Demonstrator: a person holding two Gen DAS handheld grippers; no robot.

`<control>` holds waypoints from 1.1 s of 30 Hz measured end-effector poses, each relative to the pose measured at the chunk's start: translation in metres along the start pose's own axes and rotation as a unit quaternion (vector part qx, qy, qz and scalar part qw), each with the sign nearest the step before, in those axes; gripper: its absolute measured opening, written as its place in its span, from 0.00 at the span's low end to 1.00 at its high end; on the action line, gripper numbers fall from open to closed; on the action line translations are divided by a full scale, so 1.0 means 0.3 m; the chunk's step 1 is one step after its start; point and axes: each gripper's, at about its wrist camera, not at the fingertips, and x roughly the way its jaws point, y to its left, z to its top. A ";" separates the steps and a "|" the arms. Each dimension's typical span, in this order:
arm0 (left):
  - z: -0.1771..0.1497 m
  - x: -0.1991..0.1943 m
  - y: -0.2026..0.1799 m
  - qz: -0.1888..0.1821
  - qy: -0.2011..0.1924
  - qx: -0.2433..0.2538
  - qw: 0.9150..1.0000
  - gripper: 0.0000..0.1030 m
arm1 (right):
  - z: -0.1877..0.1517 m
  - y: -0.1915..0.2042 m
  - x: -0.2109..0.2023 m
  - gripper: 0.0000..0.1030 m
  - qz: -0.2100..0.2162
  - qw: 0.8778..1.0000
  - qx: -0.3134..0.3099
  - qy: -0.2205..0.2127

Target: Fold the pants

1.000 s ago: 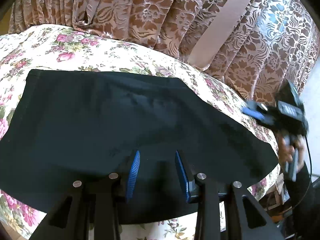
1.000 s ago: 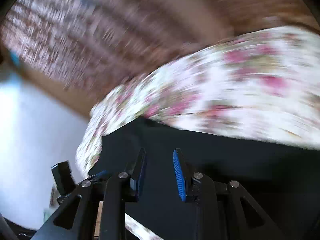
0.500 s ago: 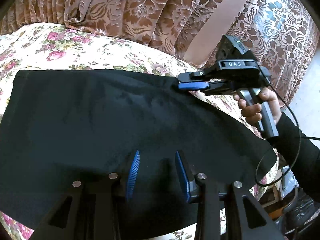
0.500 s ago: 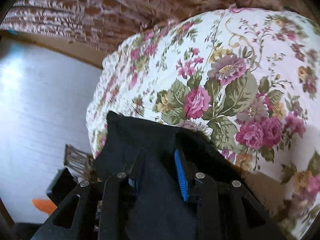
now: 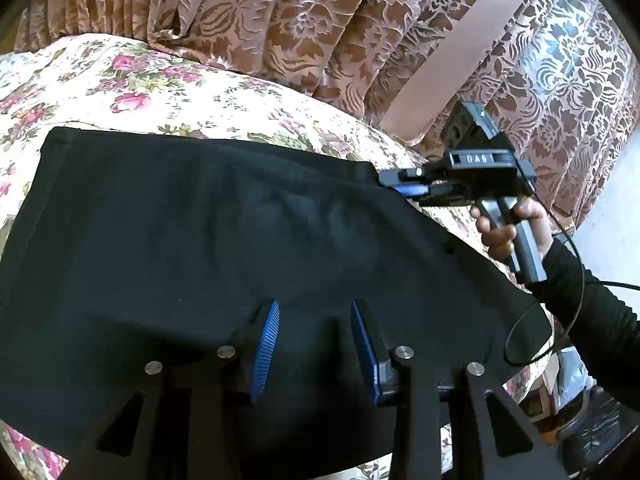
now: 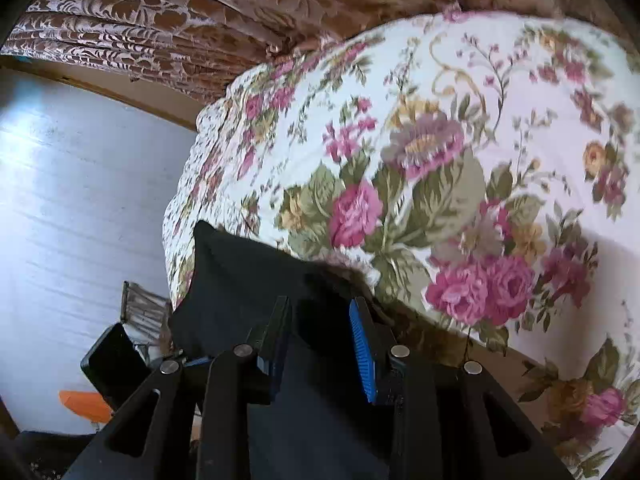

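The black pants (image 5: 200, 248) lie spread flat on a floral bedspread (image 5: 132, 84). My left gripper (image 5: 316, 316) hovers open over their near edge, holding nothing. My right gripper (image 5: 390, 186), seen in the left wrist view, reaches the pants' far right corner with its fingers around the cloth edge. In the right wrist view that gripper (image 6: 320, 312) has a gap between its jaws, and the black cloth (image 6: 248, 272) lies between and under them, on the bedspread (image 6: 460, 160).
Brown patterned curtains (image 5: 320, 28) hang behind the bed. The bed's right edge drops to a pale floor (image 6: 80, 200) with dark objects (image 6: 116, 368) on it. A cable (image 5: 572, 304) trails from the right gripper's handle.
My right gripper has swung in from the bed's right side to the pants' far right corner and settled there. My left gripper has stayed open over the near edge.
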 end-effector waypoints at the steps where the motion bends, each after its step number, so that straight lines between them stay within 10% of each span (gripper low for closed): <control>1: 0.001 0.000 0.001 0.000 0.000 -0.002 1.000 0.36 | -0.004 0.002 0.016 0.31 0.005 1.000 -0.007 0.011; 6: 0.008 0.008 0.001 0.006 0.001 -0.009 1.000 0.36 | 0.011 0.048 0.103 0.31 0.027 0.998 -0.043 0.032; 10: 0.044 0.030 -0.001 0.044 -0.001 -0.034 0.998 0.36 | 0.019 0.081 0.118 0.09 -0.044 0.997 -0.064 -0.023; 16: 0.092 0.099 -0.003 0.097 -0.009 -0.043 0.994 0.36 | -0.003 0.012 0.124 0.05 -0.086 0.994 -0.025 -0.066; 23: 0.023 -0.087 0.061 0.052 -0.031 -0.097 0.993 0.40 | -0.023 0.059 0.111 0.16 -0.105 0.991 -0.019 -0.082; 33: -0.149 -0.421 0.516 0.056 -0.114 -0.323 0.938 0.41 | -0.207 0.244 -0.107 0.26 -0.139 0.976 -0.046 -0.162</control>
